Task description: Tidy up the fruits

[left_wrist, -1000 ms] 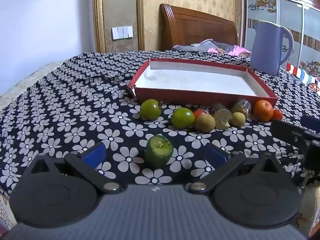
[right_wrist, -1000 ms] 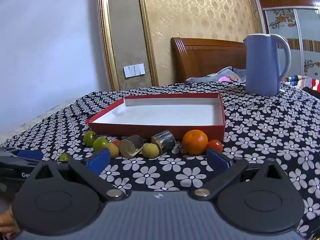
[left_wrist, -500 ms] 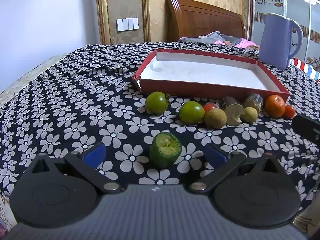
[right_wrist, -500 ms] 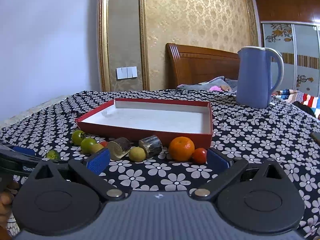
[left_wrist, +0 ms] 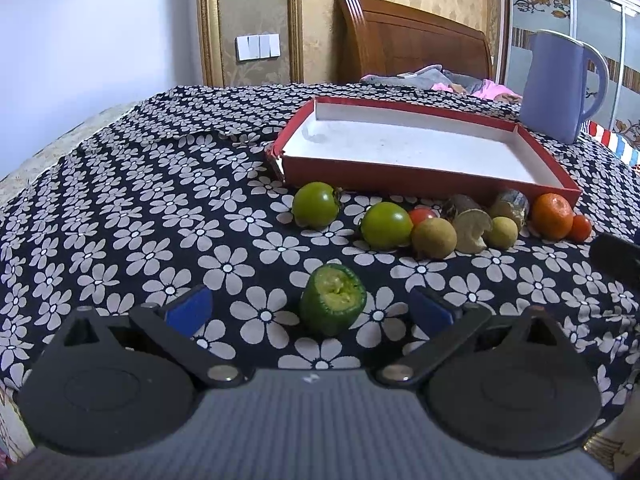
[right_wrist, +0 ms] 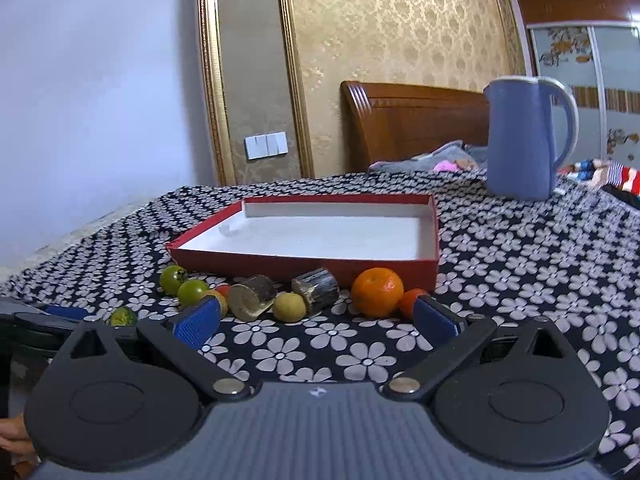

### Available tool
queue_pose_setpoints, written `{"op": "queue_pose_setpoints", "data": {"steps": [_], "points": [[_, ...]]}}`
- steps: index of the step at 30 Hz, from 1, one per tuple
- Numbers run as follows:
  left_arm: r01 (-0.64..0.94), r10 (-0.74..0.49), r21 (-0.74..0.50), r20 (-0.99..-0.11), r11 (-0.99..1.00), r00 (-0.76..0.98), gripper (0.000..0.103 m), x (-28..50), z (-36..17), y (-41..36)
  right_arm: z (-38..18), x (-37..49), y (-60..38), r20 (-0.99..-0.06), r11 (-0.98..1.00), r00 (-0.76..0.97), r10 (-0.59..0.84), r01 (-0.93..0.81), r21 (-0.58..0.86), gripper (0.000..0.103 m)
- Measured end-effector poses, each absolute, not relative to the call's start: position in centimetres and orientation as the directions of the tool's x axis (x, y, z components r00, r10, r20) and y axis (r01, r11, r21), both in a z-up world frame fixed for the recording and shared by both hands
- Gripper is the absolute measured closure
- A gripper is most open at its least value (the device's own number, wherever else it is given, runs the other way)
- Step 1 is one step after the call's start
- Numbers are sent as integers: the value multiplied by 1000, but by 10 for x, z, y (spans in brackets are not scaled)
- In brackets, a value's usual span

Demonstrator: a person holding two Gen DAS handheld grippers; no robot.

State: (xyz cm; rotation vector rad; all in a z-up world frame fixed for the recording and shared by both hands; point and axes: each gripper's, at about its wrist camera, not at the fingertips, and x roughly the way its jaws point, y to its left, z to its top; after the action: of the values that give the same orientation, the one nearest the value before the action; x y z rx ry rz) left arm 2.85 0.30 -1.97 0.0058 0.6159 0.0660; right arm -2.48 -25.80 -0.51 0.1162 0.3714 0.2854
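Observation:
A green cut fruit (left_wrist: 333,299) lies on the flowered cloth between the fingers of my left gripper (left_wrist: 310,310), which is open and not touching it. Beyond it a row of fruit runs along the front of the red tray (left_wrist: 412,182): two green tomatoes (left_wrist: 316,205), a small red tomato (left_wrist: 423,214), brown round fruits (left_wrist: 434,237), cut stem pieces (left_wrist: 474,228), an orange (left_wrist: 552,216). My right gripper (right_wrist: 316,322) is open and empty, just short of the orange (right_wrist: 378,291) and the stem pieces (right_wrist: 254,297). The tray (right_wrist: 308,262) holds nothing.
A blue jug (left_wrist: 558,86) stands behind the tray's right corner, also seen as the jug (right_wrist: 524,138) in the right wrist view. The table's left edge (left_wrist: 52,148) drops off by the wall. A wooden headboard (left_wrist: 412,40) and bedding lie behind.
Both grippers have moved forward a little, so the fruit row looks nearer. The green cut fruit stays between the left fingers. Both grippers remain open.

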Motion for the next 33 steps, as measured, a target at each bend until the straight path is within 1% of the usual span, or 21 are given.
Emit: {"op": "queue_pose_setpoints", "data": {"steps": [4, 7, 9, 11, 17, 21, 33], "points": [[-59, 58, 17, -579, 998, 813, 0, 28, -21, 5, -5, -25, -257, -339, 954, 894, 293, -254, 157, 0], [-59, 55, 12, -573, 998, 818, 0, 26, -20, 5, -5, -27, -254, -329, 960, 903, 277, -249, 125, 0], [-53, 46, 4, -574, 999, 817, 2, 25, -20, 6, -5, -28, -252, -325, 961, 905, 276, -252, 115, 0], [-59, 50, 2, -574, 998, 817, 7, 25, -20, 7, -6, -28, -252, -325, 960, 903, 280, -256, 114, 0], [-64, 56, 6, -577, 998, 815, 8, 26, -19, 6, -7, -27, -257, -333, 947, 888, 317, -279, 156, 0], [-56, 45, -2, -580, 998, 813, 11, 26, -19, 6, -5, -27, -256, -331, 954, 895, 298, -270, 130, 0], [-62, 55, 8, -575, 998, 816, 11, 27, -19, 5, -5, -30, -252, -334, 954, 894, 299, -287, 86, 0]]}}
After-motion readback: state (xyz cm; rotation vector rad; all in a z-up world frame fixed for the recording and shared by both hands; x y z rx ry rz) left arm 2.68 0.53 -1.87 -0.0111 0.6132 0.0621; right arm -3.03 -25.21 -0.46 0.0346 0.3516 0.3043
